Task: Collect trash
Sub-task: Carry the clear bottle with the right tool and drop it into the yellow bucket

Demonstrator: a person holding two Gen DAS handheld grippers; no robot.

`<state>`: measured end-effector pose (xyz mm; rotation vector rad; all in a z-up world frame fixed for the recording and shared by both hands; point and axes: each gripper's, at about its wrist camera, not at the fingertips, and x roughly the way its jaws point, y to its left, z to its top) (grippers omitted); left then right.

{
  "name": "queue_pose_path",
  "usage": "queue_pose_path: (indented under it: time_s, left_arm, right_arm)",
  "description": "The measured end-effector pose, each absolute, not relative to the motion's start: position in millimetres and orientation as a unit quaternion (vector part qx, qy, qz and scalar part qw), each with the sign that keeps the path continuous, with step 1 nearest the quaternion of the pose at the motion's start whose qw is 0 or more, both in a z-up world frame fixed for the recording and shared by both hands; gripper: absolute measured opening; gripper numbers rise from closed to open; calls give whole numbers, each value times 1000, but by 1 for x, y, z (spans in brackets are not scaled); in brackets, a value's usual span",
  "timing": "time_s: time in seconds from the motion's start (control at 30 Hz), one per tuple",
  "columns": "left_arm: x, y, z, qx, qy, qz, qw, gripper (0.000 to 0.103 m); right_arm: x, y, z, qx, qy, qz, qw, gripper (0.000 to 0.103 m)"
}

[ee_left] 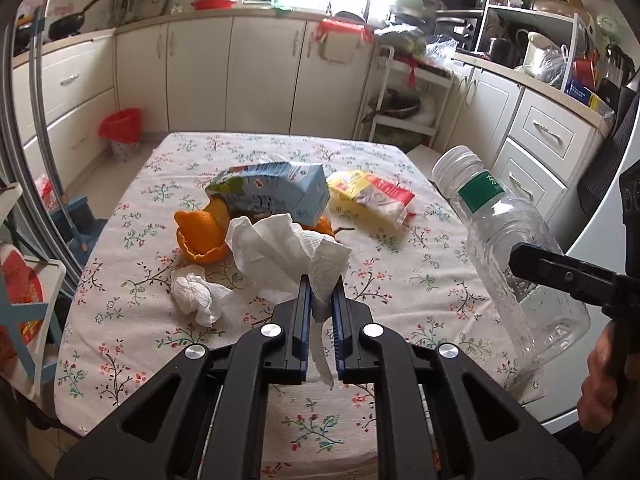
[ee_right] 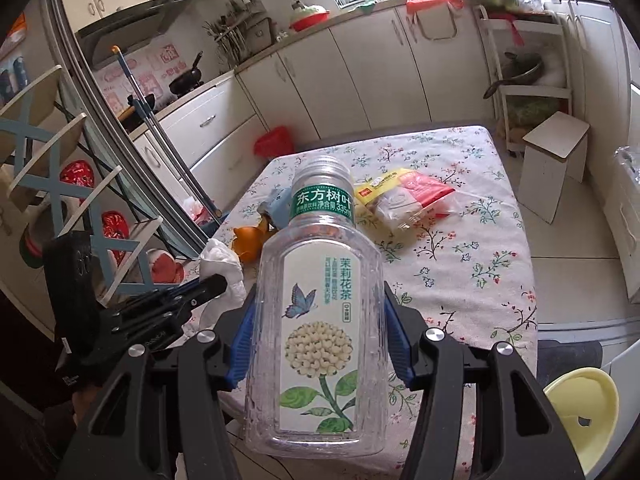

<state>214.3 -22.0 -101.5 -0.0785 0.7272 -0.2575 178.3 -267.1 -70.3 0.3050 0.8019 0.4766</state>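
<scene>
I have 2 pieces of trash in hand. My left gripper (ee_left: 321, 300) is clenched on a white paper towel (ee_left: 288, 252), pinching its near corner while the rest drapes toward 11 o'clock over the table (ee_left: 420, 280). My right gripper (ee_right: 320, 332) clasps the empty clear bottle (ee_right: 320, 320) across its body, pads pressed to both sides, cap end pointing to 12 o'clock; in the left wrist view it stands tilted at 3 o'clock, off the cloth.

Left on the flowered cloth: a crumpled tissue (ee_left: 196, 292) at 9 o'clock of my left fingers, orange peel (ee_left: 202, 236) at 11 o'clock, a blue carton (ee_left: 276, 192) just beyond the peel, and a yellow-and-red wrapper (ee_left: 372, 196) at 1 o'clock.

I judge this the carry step: both picks are made, neither is dropped yet. The likely goal is the red-lined bin (ee_left: 122, 130) on the floor, past the table's far left corner at 10 o'clock. Next I must swing both hands clear of the table without dragging the towel through the peel, then let go over the bin.
</scene>
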Motion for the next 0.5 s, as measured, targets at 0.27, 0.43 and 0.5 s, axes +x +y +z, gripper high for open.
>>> queue_pose_path:
  time_s: [0.27,0.43,0.5]
  left_arm:
    - [208,-38,-94,-23,330,-129,935,8]
    - [204,-51,-95,-4,324,-135,936,8]
    - [204,-55,-95,1,323,-136,937,8]
  right_arm:
    - [172,-282,-67,146,373,213,891,55]
    - [167,-296,-67,150,368,202,895,55]
    - [166,-300,-67,153,368,199,896,55]
